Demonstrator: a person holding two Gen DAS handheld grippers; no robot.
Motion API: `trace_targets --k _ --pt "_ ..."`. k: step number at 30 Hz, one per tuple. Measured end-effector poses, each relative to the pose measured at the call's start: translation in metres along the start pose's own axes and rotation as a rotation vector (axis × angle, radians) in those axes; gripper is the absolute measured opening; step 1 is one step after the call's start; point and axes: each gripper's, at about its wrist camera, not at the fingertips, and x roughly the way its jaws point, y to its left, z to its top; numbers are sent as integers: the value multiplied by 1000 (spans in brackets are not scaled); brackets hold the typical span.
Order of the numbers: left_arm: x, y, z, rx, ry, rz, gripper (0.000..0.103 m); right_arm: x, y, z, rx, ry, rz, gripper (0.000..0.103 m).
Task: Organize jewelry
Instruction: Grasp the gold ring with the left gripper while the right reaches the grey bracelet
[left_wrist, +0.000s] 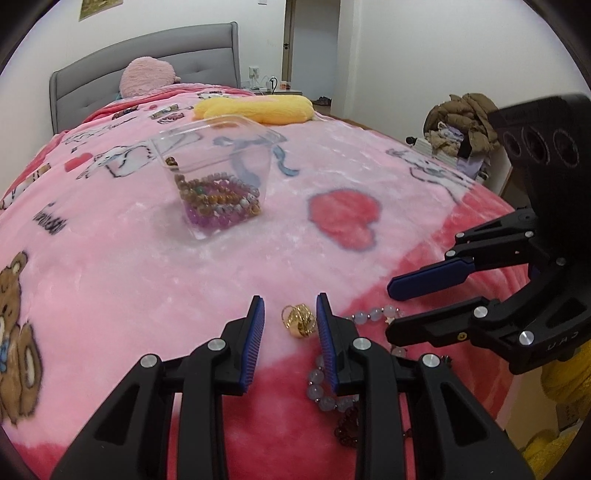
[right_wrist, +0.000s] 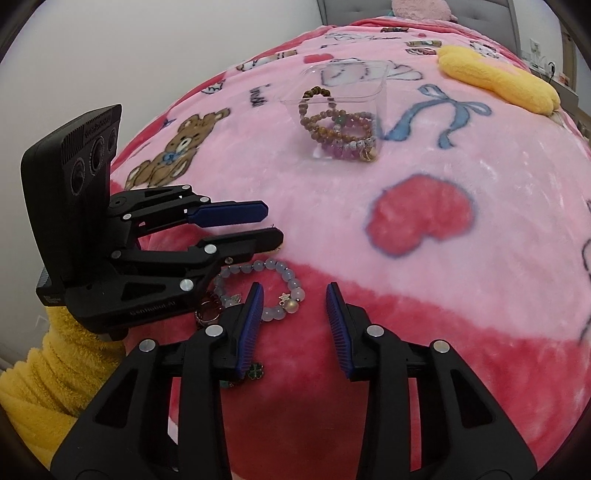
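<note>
Two grippers, both over a pink plush blanket (left_wrist: 122, 280) w/ bear and heart prints. Left gripper (left_wrist: 290, 325) – jaws apart at a moderate gap, holding nothing; one small gold ring cluster (left_wrist: 298, 319) sits on the blanket between the blue pads, not touching either as far as can be told. Right gripper (right_wrist: 295, 325) also parted, wider, gripping nothing; in the left wrist view it enters from 3 o'clock, fingers pointing toward 9. One pale blue-grey bead bracelet (right_wrist: 275, 286) lies flat as a loop, just beyond the right gripper's left pad at approx 11 o'clock, its gold charm bead toward the gripper; no clear long axis. One dark red bead bracelet (left_wrist: 347, 422) lies at 5 o'clock of the left gripper, partly hidden by its finger. One green clover charm (right_wrist: 255, 371) peeks from under the right gripper's left finger. One clear plastic square container (left_wrist: 218, 162) stands upright at 12 o'clock, well apart from both grippers, w/ several stacked bead bracelets (right_wrist: 341, 134) inside – exact count can't tell; one brown strand leans up its wall. One yellow plush pillow (left_wrist: 258, 105) beyond it.
</note>
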Motion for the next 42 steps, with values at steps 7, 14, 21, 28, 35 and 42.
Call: trace_targets --k 7,14,21,28,35,42 --pt "3 -4 -4 15 3 1 24 2 3 -2 -23 -2 -13 14" --pt "4 -6 -6 17 6 7 15 1 3 -4 -28 -15 -15 14" --pt "-3 -5 -7 1 -14 14 15 -5 5 -2 -31 -30 -19 9" --pt "-18 0 -2 -20 -59 18 15 -15 10 8 -51 -48 -17 4" --pt "-24 6 -1 -35 -76 19 15 -15 13 13 -57 -47 -36 8" --pt "-24 8 -2 -42 -75 17 15 -1 14 11 -65 -8 -64 25"
